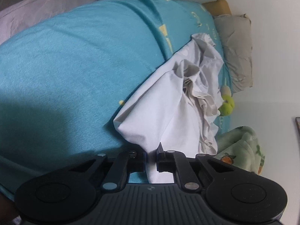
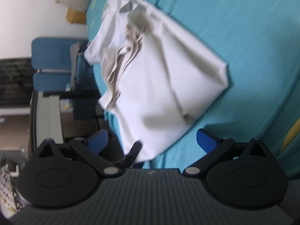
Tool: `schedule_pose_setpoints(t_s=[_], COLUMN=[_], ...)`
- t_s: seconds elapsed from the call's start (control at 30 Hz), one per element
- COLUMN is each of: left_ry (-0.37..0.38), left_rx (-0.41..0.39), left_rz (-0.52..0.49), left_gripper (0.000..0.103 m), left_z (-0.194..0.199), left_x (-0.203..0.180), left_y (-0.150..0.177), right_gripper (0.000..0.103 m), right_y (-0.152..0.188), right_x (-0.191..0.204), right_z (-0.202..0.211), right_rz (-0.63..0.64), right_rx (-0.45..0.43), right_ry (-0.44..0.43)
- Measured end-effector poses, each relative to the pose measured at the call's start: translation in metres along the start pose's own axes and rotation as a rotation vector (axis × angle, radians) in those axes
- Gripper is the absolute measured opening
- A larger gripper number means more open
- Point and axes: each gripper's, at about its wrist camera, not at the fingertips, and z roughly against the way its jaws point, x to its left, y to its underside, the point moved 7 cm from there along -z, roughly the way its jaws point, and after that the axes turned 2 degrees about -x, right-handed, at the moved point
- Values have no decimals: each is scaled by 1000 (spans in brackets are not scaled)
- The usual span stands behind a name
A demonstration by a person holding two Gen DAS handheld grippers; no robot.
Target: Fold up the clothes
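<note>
A turquoise fleece bedcover fills the left of the left wrist view and serves as the landmark. Lying on it, toward its right side, is one crumpled white cotton garment, partly bunched, with frayed beige strips at its middle. The left gripper has its black fingers closed onto the garment's near edge, cloth pinched between them. Beyond the bedcover's far right edge sit two pillows: one grey pillow and one mustard pillow. One small green plush toy rests just beside the garment. One pale green printed blanket lies at the bedcover's near right corner.

In the right wrist view, the right gripper has its blue-tipped fingers spread wide, holding nothing, near the garment's loose hem.

Likely risk: lifted by one pinch only, the garment could sag, bunch further, or slip free.
</note>
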Motion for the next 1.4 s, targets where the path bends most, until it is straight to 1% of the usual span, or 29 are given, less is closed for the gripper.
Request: schedule_pose_setpoints(t_s=[0.07, 0.1, 0.13, 0.17, 0.2, 0.23, 0.27, 0.33, 0.4, 0.43, 0.47, 0.5, 0.57, 0.6, 0.67, 0.73, 0.77, 0.83, 0.87, 0.9, 0.97, 1.0, 1.17, 1.2, 1.23, 1.27, 1.3, 1.33, 1.4], left_ry=[45, 79, 115, 143, 159, 168, 161, 131, 90, 73, 57, 49, 51, 54, 53, 49, 47, 44, 47, 55, 88, 104, 160, 171, 179, 181, 184, 185, 190], left_rx=[-15, -25, -35, -44, -53, -58, -52, -34, -11, 4, 21, 35, 56, 61, 58, 55, 52, 38, 27, 17, -5, -16, -35, -38, -40, -41, -42, -44, -50], left_rz=[-1, 5, 12, 19, 27, 37, 49, 81, 116, 135, 153, 166, 176, 175, 157, 138, 131, 125, 128, 130, 137, 140, 139, 139, 139, 141, 145, 149, 155], left_gripper=[8, 8, 8, 8, 8, 8, 8, 8, 10, 13, 24, 46, 49, 53, 58, 58, 56, 48, 39, 24, 11, 9, 8, 8, 8, 8, 8, 8, 8], left_z=[5, 9, 15, 20, 26, 29, 29, 25, 18, 14, 12, 9, 4, 2, 1, 0, -1, -2, -2, 0, 5, 7, 11, 12, 12, 11, 10, 10, 11], left_x=[-5, -8, -10, -12, -12, -12, -10, -2, 7, 12, 17, 20, 20, 20, 17, 14, 13, 11, 11, 10, 8, 7, 0, -1, -3, -3, -3, -3, -2], left_y=[0, -1, -3, -4, -7, -8, -8, -8, -7, -7, -6, -6, -6, -6, -6, -6, -6, -8, -9, -10, -12, -13, -16, -17, -17, -18, -19, -19, -20], right_gripper=[98, 91, 76, 70, 61, 49, 43, 26, 18, 16, 16, 15, 15, 15, 14, 13, 13, 13, 13, 13, 13, 13, 18, 27, 49, 62, 80, 80, 79], right_y=[-5, -6, -6, -7, -8, -9, -11, -14, -14, -15, -15, -16, -17, -17, -19, -20, -21, -23, -23, -24, -25, -26, -26, -25, -25, -25, -25, -24, -26], right_x=[-4, -5, -5, -5, -6, -7, -7, -7, -4, -3, -1, 0, 3, 5, 9, 14, 16, 20, 21, 22, 19, 17, 2, 0, -1, -3, -4, -6, -8], right_z=[1, 2, 0, -1, -1, 0, 2, 5, 6, 6, 6, 6, 7, 8, 11, 15, 17, 20, 20, 21, 19, 18, 10, 7, 4, 1, -2, -3, -2], right_rz=[-15, -21, -20, -16, -13, -10, -6, -1, 22, 35, 42, 48, 56, 60, 69, 80, 83, 85, 82, 79, 63, 53, -31, -44, -56, -68, -80, -81, -60], right_rx=[-23, -30, -32, -31, -35, -49, -64, -93, -105, -110, -114, -118, -130, -136, -151, -172, -182, -197, -200, -204, -199, -196, -144, -130, -118, -105, -98, -97, -123], right_ry=[5, 3, 3, 7, 16, 22, 27, 34, 28, 25, 22, 19, 5, -2, -24, -60, -80, -107, -111, -116, -98, -89, -61, -55, -51, -47, -41, -26, 22])
